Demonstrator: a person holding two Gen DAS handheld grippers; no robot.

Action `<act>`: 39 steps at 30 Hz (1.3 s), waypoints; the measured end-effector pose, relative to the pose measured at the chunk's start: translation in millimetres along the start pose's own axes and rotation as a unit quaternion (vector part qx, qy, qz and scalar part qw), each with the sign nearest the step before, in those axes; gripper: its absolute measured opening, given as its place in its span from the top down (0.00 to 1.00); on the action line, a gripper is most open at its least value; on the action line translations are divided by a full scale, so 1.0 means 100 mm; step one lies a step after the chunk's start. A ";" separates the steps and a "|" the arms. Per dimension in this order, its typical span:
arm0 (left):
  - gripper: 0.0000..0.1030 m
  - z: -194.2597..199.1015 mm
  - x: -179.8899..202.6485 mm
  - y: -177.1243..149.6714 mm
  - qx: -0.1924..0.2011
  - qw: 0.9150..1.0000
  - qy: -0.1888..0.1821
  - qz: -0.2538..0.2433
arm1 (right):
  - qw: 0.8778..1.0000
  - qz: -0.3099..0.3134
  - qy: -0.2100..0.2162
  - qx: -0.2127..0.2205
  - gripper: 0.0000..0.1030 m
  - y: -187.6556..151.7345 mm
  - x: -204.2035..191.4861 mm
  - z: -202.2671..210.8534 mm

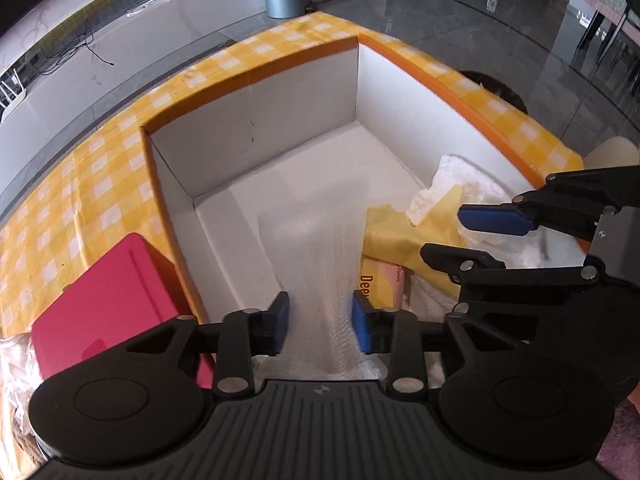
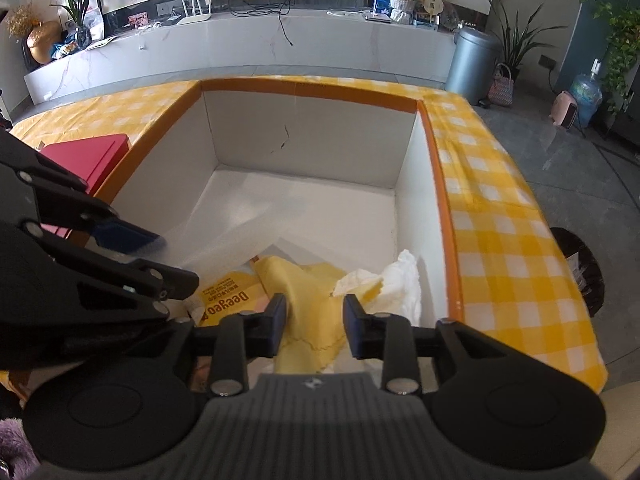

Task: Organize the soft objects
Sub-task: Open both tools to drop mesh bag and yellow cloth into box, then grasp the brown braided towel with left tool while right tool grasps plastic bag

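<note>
In the left wrist view, the left gripper (image 1: 320, 322) is hovering nearest the lens, its blue-padded jaws standing parted around a sheet of white bubbly plastic wrap (image 1: 316, 248) that is draping down into the orange-rimmed white cardboard box (image 1: 256, 120); the pads are showing gaps either side, so the wrap is lying released. A crumpled yellow cloth (image 1: 416, 236) and white tissue (image 1: 452, 176) are sitting by the box's right wall, over a yellow printed packet (image 1: 380, 280). A red box (image 1: 108, 300) is standing outside the left wall on the yellow checked tablecloth (image 1: 72, 192).

In the right wrist view, the right gripper (image 2: 315, 326) is straddling the yellow cloth, jaws loosened and not pinching it.

Risk: lifting away carelessly may be snagging wrap or cloth on a pad, dragging it back out over the near edge.
</note>
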State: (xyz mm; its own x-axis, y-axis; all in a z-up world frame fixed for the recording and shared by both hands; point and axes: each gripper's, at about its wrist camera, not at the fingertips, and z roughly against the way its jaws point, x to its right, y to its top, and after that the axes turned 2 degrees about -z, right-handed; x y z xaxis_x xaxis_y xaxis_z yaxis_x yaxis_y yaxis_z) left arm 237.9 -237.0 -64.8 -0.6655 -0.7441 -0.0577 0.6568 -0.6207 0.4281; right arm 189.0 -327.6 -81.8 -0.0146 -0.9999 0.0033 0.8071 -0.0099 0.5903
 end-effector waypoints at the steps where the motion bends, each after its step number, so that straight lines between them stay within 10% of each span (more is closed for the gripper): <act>1: 0.54 0.05 -0.01 0.01 0.004 1.000 -0.002 0.004 | 1.000 -0.001 -0.002 0.002 0.66 0.00 0.00 0.03; 8: 0.33 0.56 -0.07 -0.01 0.050 0.999 -0.012 0.015 | 0.999 0.003 -0.025 0.035 0.38 0.02 -0.01 0.41; 23: 0.33 1.76 -0.19 -0.78 0.224 0.972 0.024 0.062 | 0.975 -0.045 -0.036 0.214 0.29 -0.40 -0.42 1.59; 39: 0.33 1.90 -0.64 -2.19 0.217 0.954 0.102 0.177 | 0.969 -0.108 0.061 0.212 0.26 -1.15 -1.30 1.56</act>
State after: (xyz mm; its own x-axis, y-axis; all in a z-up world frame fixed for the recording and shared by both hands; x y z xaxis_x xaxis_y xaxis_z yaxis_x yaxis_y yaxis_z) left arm 69.2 -6.6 16.6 -0.3161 -0.9487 0.0044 0.5891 -0.1927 0.7847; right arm 6.2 -194.3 -24.1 -0.0658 -0.9689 -0.2385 0.4780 -0.2404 0.8448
